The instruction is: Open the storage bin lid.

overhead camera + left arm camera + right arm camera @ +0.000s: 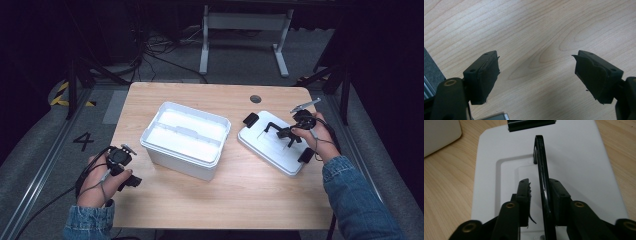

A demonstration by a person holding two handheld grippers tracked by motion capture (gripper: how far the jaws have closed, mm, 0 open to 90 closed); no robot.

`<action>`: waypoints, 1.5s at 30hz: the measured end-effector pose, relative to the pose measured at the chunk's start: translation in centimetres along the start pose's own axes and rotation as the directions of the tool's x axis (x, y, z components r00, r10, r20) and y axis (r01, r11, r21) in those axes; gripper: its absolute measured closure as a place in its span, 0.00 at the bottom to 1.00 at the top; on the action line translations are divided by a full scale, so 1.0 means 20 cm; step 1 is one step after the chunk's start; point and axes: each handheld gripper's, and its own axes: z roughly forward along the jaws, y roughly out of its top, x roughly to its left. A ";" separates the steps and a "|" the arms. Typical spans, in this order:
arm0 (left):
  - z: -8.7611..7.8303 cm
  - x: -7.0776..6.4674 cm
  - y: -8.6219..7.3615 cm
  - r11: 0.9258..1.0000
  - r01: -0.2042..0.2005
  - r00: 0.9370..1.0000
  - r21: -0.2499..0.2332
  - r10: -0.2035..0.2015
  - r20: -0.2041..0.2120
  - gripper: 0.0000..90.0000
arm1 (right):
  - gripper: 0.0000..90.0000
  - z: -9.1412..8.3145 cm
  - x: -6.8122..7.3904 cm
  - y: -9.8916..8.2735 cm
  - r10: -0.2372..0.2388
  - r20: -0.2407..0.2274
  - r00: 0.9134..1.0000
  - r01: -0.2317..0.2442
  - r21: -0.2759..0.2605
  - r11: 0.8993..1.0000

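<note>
Broadly, we see a wooden table [235,195] taking up the middle of the high view, with grey floor around it and a white metal frame [245,22] at the top centre. On the table, just left of centre, stands an open white bin [186,137], a low ridge crossing its inside. Right of it, apart from it, the white lid [270,145] lies flat on the wood, tilted toward the lower right of the frame, with a black latch [250,119] at its upper left end and another at its lower right end. A black handle [278,131] stands up from the recess in the middle of the lid.

Our right gripper [292,131] sits over the lid at the right of the high view, held by a hand [315,137] in a denim sleeve. In the right gripper view the handle [542,182] runs up the middle of the frame between the jaws; they are parted, a clear gap showing on the left side of the handle, while the right one lies close against it, so the handle is not squeezed. The lid [579,162] fills the background there, and a corner of the bin [439,132] sits at the upper left.

Our left gripper [131,181] rests at the lower left of the high view, well apart from the bin. In the left gripper view [536,75] its jaws stand wide apart over bare wood.
</note>
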 end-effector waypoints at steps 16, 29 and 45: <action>-0.01 -0.02 -0.04 1.000 0.011 1.000 -0.008 -0.012 -0.005 0.23 | 0.52 -0.18 0.14 0.07 -0.044 0.042 0.998 0.049 -0.130 0.990; -0.03 -0.03 -0.07 0.999 -0.007 1.000 -0.035 0.007 -0.001 0.22 | 0.49 -0.33 0.43 0.04 -0.124 -0.008 0.992 0.121 -0.173 0.978; -0.02 -0.04 -0.05 1.000 -0.014 1.000 -0.025 0.014 -0.004 0.22 | 0.46 -0.32 0.69 -0.11 -0.165 -0.038 0.986 0.156 -0.185 0.970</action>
